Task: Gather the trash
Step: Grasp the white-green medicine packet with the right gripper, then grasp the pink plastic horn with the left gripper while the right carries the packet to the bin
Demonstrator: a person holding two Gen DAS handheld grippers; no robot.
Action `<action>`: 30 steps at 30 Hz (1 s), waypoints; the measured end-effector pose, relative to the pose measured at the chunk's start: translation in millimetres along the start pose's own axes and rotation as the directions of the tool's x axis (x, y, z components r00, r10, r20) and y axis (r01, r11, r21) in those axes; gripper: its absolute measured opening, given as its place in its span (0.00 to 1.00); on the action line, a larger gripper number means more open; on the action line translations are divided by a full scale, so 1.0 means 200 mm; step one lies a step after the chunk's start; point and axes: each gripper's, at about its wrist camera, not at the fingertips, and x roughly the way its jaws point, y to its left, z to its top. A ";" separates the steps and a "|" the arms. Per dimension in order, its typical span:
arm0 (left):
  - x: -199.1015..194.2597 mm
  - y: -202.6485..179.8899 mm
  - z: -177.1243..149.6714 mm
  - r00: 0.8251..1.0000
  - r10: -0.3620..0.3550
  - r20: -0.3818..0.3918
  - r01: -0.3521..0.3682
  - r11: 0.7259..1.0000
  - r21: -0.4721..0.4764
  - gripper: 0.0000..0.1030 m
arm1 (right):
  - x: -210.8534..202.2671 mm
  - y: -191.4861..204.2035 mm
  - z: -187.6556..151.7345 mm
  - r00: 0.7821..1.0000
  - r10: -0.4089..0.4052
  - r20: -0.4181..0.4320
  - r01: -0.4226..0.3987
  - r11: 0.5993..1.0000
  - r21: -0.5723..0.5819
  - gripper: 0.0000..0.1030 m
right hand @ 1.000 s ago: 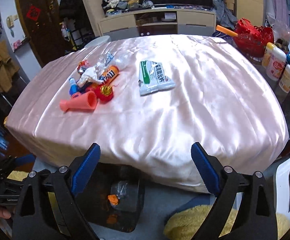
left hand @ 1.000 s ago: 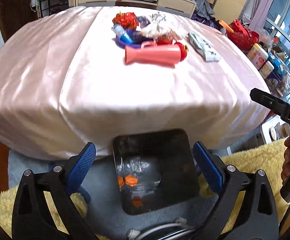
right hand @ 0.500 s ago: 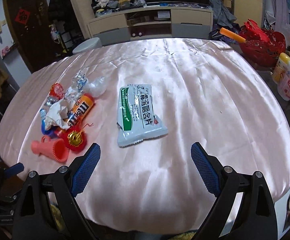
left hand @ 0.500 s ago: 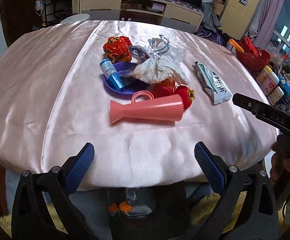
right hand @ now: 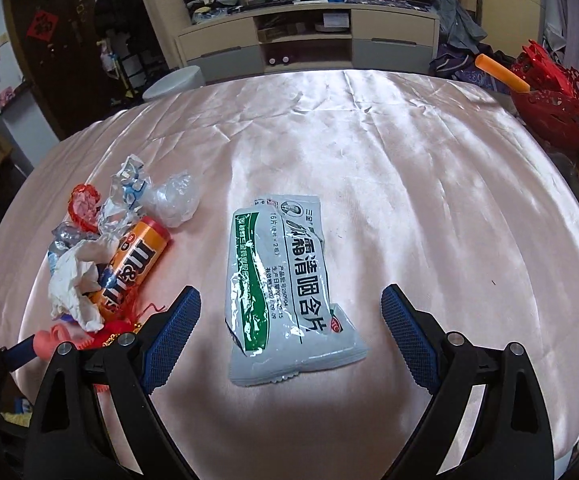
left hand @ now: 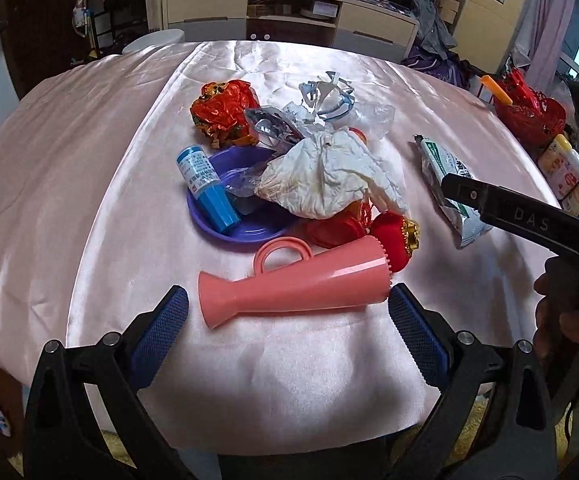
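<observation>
Hovering right gripper (right hand: 291, 334) over green-and-white packet (right hand: 285, 284) lying flat on bench (right hand: 429, 184), fingers released, straddling it for pickup. Left gripper (left hand: 289, 326) likewise released, empty, facing pink horn (left hand: 293, 286).

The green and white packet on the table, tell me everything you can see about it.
The packet is a flat, glossy foil-like pouch, pale grey-white with a green band down one side and dark printed characters. It looks crinkled, and its far end looks torn open. It lies flat on the pink satin cloth, apart from the trash pile, lengthwise between the open right gripper's blue fingers, which do not touch it.
</observation>
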 end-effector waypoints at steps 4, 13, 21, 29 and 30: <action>0.05 -0.01 0.01 1.000 -0.005 -0.022 0.005 1.000 0.000 0.92 | 0.06 0.01 0.00 1.000 -0.023 -0.016 0.022 0.999 -0.028 0.78; 0.05 -0.02 0.03 1.000 0.010 -0.006 -0.010 1.000 0.024 0.87 | 0.02 -0.02 -0.03 1.000 -0.004 0.007 0.004 1.000 -0.029 0.32; -0.13 -0.01 -0.03 0.999 0.013 0.038 -0.015 0.999 0.045 0.87 | -0.16 -0.01 -0.10 0.999 0.041 0.032 -0.041 0.999 -0.024 0.28; -0.36 -0.03 -0.20 0.998 -0.025 0.062 0.019 0.996 0.082 0.87 | -0.45 0.09 -0.28 0.994 0.096 0.060 -0.092 0.994 -0.054 0.28; -0.38 -0.02 -0.23 0.997 -0.033 0.063 0.027 0.996 0.085 0.87 | -0.47 0.10 -0.31 0.993 0.102 0.059 -0.098 0.993 -0.060 0.28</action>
